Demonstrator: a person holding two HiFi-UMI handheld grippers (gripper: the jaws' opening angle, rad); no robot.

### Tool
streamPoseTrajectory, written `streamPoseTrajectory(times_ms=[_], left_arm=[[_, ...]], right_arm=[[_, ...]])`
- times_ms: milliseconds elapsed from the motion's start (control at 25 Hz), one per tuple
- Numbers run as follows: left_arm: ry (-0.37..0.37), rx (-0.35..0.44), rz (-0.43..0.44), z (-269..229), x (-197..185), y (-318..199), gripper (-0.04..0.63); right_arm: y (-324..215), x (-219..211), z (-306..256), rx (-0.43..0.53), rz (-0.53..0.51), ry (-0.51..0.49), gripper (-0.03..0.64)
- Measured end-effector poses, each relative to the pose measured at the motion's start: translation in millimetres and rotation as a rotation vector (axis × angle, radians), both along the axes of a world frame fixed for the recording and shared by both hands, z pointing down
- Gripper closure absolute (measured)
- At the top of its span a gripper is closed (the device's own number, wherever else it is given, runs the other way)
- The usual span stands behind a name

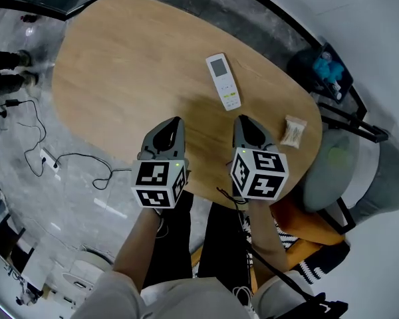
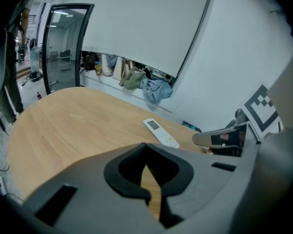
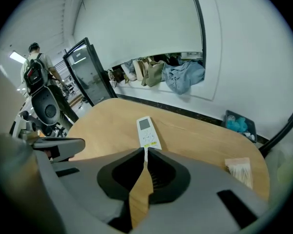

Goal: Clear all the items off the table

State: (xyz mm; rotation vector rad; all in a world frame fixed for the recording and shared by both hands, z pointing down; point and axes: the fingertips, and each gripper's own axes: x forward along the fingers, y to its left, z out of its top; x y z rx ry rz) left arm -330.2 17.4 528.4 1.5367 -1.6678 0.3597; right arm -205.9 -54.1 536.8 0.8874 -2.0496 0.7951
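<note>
Both grippers are hovering over the near edge of the table (image 1: 113, 72), and neither is carrying anything. The left gripper (image 1: 175, 122) is keeping its jaws pressed together on nothing. One remote control (image 1: 223, 82) is lying just ahead of the right gripper (image 1: 243, 119), with its long axis running away from the person and its button end nearest. That gripper is also clenched and empty, and is sitting nearer the remote than the left one. One small packet (image 1: 294, 131) is resting to its right, by the table's edge. That is making two items to clear.
</note>
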Motion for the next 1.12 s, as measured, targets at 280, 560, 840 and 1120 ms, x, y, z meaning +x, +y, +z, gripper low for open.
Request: streamPoseTrajectory(times_ms=[280, 560, 840, 1120], left_arm=[[-0.012, -0.013, 0.012, 9.7, -20.9, 2.5, 0.592], [-0.023, -0.043, -0.027, 23.7, -52.0, 11.5, 0.592], [-0.020, -0.066, -0.038, 33.7, -62.2, 17.7, 0.592], [-0.017, -0.065, -0.046, 35.0, -63.2, 17.3, 0.592]], right_arm=[[-13.4, -24.3, 21.5, -0.008, -0.060, 0.016, 0.463], [-26.6, -45.0, 52.4, 0.038, -0.176, 0.144, 0.362], [-37.7, -52.6, 79.6, 0.007, -0.229, 0.205, 0.328], [-39.5, -53.4, 92.8, -0.020, -0.233, 0.239, 0.328]])
